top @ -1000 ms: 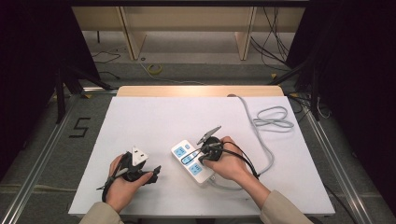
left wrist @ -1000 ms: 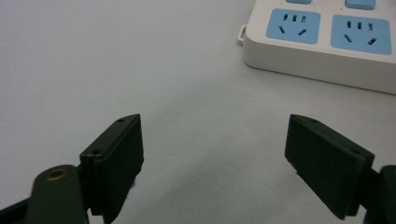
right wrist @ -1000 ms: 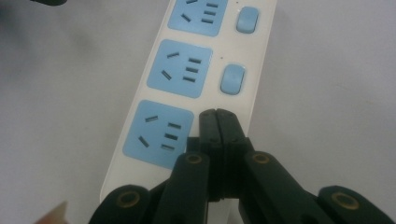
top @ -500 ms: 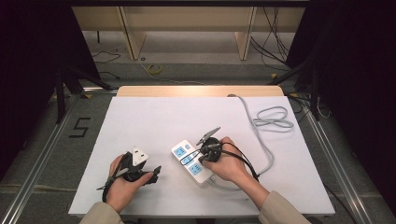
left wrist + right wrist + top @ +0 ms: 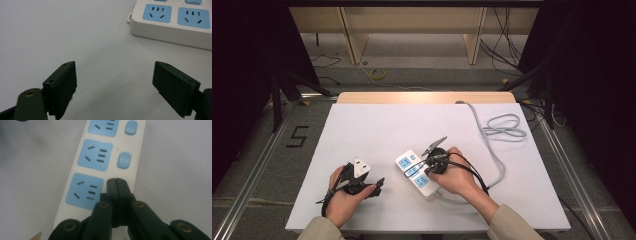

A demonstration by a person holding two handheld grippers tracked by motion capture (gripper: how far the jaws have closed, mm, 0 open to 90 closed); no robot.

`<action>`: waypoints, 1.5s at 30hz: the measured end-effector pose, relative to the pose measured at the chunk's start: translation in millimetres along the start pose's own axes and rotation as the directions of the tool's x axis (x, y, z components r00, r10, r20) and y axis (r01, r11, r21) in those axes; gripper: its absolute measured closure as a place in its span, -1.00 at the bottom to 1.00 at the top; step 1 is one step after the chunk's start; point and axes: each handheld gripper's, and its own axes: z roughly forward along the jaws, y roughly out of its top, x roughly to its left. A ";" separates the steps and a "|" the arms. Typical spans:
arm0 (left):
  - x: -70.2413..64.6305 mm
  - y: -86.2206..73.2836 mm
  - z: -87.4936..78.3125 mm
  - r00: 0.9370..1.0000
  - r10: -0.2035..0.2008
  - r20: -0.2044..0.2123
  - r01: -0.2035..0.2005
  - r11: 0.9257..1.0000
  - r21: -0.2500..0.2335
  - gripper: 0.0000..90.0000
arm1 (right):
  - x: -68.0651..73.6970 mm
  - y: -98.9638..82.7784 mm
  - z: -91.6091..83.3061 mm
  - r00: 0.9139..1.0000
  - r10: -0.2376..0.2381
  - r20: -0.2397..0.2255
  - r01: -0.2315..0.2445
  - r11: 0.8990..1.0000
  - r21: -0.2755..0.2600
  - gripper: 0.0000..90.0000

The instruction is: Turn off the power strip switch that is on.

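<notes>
Where the right gripper (image 5: 116, 182) looks along its own jaws, they stand pressed together with nothing between them, their tips over the white power strip (image 5: 110, 157) beside its nearest blue socket (image 5: 85, 191). Whether the tips touch the strip's face cannot be told. Two blue switches (image 5: 124, 160) sit along the strip's edge, next to the farther sockets.

The left gripper (image 5: 113, 82) has its jaws wide apart and empty, hovering low over the bare white table surface (image 5: 62, 32). The corner of the power strip (image 5: 172, 22) lies ahead of it and to one side, clear of both jaws.

In the high view, the right hand (image 5: 452, 175) holds its gripper (image 5: 432, 162) over the near end of the power strip (image 5: 409, 165), which lies diagonally near the front middle of the table (image 5: 377, 125). The left hand (image 5: 343, 192) holds the left gripper (image 5: 362, 182) well to the left of the strip, near the front edge, with a white block on top of it. A grey cable (image 5: 499, 125) runs from the strip's near end around to the right and up to a loose coil near the table's far right corner.
</notes>
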 end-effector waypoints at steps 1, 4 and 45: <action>-0.2 0.0 0.1 1.000 -0.001 0.000 0.001 1.000 -0.001 -0.57 | -0.2 -0.1 0.0 1.000 -0.001 0.000 0.001 1.000 -0.002 1.00; -0.1 -0.1 0.0 1.000 0.003 0.000 -0.003 1.000 0.000 -0.57 | -1.1 -0.7 -0.1 1.000 -0.001 -0.006 0.001 1.000 -0.006 1.00; -0.2 0.2 0.7 1.000 0.003 0.007 -0.003 1.000 0.003 -0.57 | -5.1 -5.9 -5.6 1.000 -0.011 -0.018 0.010 0.999 -0.042 1.00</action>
